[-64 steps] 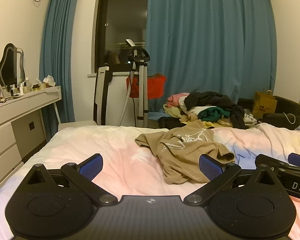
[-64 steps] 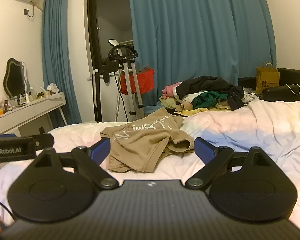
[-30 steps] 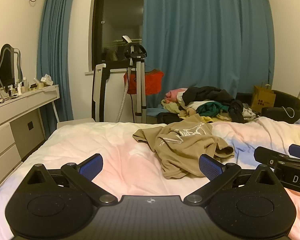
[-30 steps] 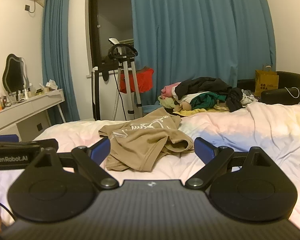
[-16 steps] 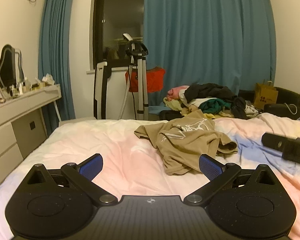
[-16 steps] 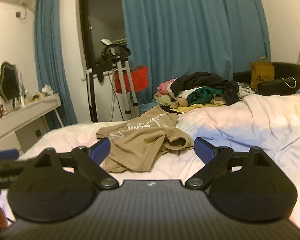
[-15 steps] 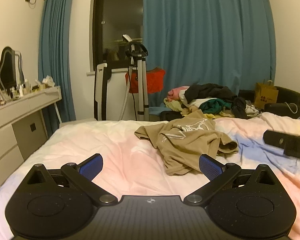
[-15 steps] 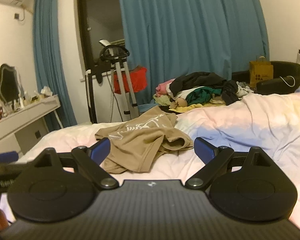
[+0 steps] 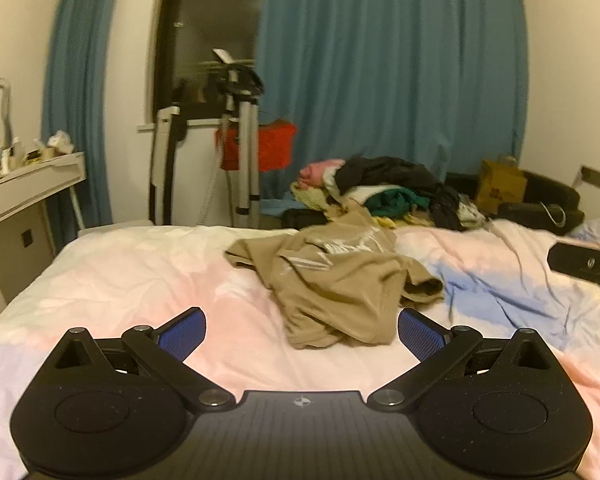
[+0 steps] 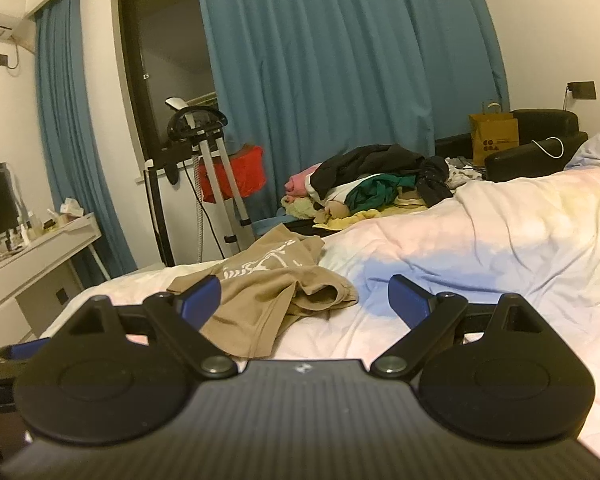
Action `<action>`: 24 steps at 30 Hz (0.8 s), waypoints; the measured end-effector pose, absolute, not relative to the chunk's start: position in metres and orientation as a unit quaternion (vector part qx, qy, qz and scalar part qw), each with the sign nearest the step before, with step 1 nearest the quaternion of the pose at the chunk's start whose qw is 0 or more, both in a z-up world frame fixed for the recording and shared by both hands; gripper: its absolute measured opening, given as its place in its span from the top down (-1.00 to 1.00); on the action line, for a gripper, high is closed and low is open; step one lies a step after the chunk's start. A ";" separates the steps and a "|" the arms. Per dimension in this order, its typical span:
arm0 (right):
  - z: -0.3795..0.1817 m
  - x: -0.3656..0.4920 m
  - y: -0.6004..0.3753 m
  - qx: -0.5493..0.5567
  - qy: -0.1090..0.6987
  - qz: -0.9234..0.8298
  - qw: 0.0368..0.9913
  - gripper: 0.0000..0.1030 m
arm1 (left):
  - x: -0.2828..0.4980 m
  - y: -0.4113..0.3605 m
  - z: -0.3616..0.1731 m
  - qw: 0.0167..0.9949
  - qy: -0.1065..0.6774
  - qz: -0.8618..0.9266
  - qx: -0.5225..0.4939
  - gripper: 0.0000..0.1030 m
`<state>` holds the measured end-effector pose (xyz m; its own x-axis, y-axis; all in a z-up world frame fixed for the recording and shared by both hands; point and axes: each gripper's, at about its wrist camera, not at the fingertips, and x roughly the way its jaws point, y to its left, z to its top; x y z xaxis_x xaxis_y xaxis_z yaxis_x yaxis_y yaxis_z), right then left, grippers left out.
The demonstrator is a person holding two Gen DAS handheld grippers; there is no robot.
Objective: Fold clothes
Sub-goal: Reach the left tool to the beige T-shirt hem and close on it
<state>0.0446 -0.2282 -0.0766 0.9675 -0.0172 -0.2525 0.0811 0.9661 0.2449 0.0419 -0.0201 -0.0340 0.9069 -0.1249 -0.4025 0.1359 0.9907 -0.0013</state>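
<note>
Only white, unreadable print on crumpled tan shirt (image 10: 268, 284); paper bag (image 10: 493, 138) logo illegible.

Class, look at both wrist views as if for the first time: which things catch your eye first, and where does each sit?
A crumpled tan shirt lies on the pale bedcover, straight ahead of the open left claw and the open right claw. Behind the bed, a heap of mixed clothes sits before tall blue curtains.
</note>
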 end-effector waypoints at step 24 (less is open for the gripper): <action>-0.110 0.077 -0.274 0.189 0.174 -0.092 0.962 -0.79 | 0.162 -0.123 -0.154 0.942 0.269 -0.119 0.160 -0.85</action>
<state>0.0773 -0.2742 -0.1096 0.9225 -0.1108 -0.3698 0.2427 0.9113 0.3325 0.1623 -0.1234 -0.1543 0.8265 -0.1384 -0.5457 0.3106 0.9206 0.2369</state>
